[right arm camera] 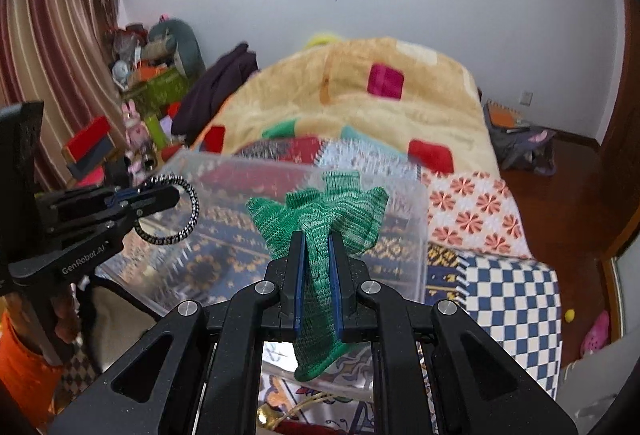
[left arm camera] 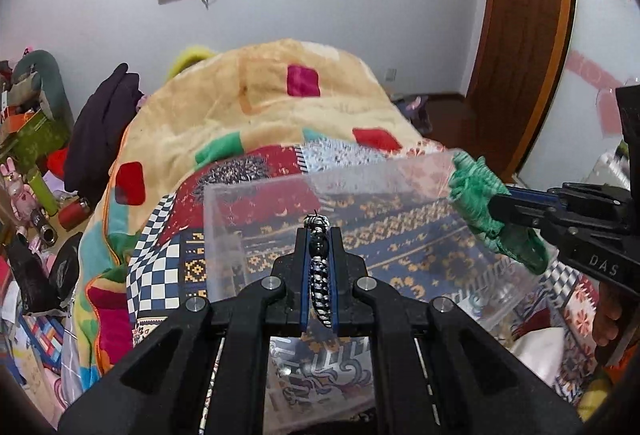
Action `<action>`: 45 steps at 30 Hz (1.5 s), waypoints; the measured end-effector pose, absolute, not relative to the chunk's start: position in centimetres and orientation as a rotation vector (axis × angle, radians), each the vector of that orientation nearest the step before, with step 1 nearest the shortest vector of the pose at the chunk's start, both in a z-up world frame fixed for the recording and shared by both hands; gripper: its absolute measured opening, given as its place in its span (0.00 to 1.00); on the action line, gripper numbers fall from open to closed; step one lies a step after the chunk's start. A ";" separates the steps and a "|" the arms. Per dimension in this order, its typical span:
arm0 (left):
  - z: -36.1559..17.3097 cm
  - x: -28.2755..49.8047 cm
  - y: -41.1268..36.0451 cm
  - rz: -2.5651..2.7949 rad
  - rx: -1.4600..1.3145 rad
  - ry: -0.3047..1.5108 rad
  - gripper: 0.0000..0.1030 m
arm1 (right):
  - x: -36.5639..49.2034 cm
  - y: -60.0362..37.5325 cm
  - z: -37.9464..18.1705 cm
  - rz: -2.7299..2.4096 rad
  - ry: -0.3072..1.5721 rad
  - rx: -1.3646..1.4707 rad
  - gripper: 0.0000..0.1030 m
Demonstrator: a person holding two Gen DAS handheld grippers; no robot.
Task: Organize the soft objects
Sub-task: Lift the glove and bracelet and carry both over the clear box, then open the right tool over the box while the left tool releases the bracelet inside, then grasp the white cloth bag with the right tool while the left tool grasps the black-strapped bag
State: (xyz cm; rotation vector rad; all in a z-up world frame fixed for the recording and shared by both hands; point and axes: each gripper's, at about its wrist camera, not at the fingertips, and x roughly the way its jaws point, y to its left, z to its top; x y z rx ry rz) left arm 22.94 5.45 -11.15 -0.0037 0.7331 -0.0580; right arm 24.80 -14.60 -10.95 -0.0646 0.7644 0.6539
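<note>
The left gripper [left arm camera: 318,235] is clamped on a black-and-white hair tie [left arm camera: 320,275]. From its own wrist view the ring shows edge-on, its long axis running along the fingers and its far end poking just past the fingertips. In the right wrist view the same hair tie [right arm camera: 170,209] hangs as an open ring from the left gripper [right arm camera: 160,199], above the near left part of the clear plastic box [right arm camera: 416,219].

The right gripper [right arm camera: 316,247] is clamped on a green knitted glove [right arm camera: 320,219]. The glove's long axis follows the fingers, its spread end pointing far over the box and its narrow end hanging near, behind the jaws. In the left wrist view the glove [left arm camera: 476,195] sits at the box's right rim.

The box [left arm camera: 256,191] rests on the bed's patchwork cover [left arm camera: 168,259]. A yellow blanket [left arm camera: 260,95] is heaped beyond it.
</note>
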 end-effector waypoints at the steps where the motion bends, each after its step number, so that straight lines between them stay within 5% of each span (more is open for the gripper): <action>1: -11.3 23.1 5.4 -0.055 0.003 0.739 0.06 | 24.9 -14.4 -11.1 0.658 0.778 -0.071 0.10; 7: -11.9 23.4 5.2 -0.051 0.014 0.772 0.07 | 24.6 -13.4 -11.9 0.671 0.828 -0.123 0.12; 10: -11.7 23.3 5.0 -0.049 0.022 0.773 0.18 | 24.6 -13.2 -12.0 0.672 0.838 -0.139 0.14; 12: -11.4 23.1 4.9 -0.042 0.028 0.760 0.31 | 24.5 -13.3 -11.9 0.677 0.841 -0.140 0.20; 19: -9.1 21.1 4.6 -0.039 0.035 0.699 0.45 | 23.2 -13.8 -9.9 0.667 0.775 -0.128 0.51; 23: -7.2 19.3 4.4 -0.025 0.049 0.636 0.60 | 21.9 -14.8 -7.8 0.653 0.702 -0.102 0.67; 29: -4.6 16.2 3.8 -0.025 0.049 0.562 0.79 | 19.6 -15.8 -5.2 0.641 0.623 -0.087 0.79; 35: -3.1 13.0 3.6 -0.019 0.032 0.502 0.96 | 17.1 -16.7 -3.5 0.644 0.566 -0.085 0.82; 45: -5.2 9.9 3.4 -0.039 0.004 0.559 0.99 | 14.5 -16.8 -4.5 0.650 0.573 -0.093 0.86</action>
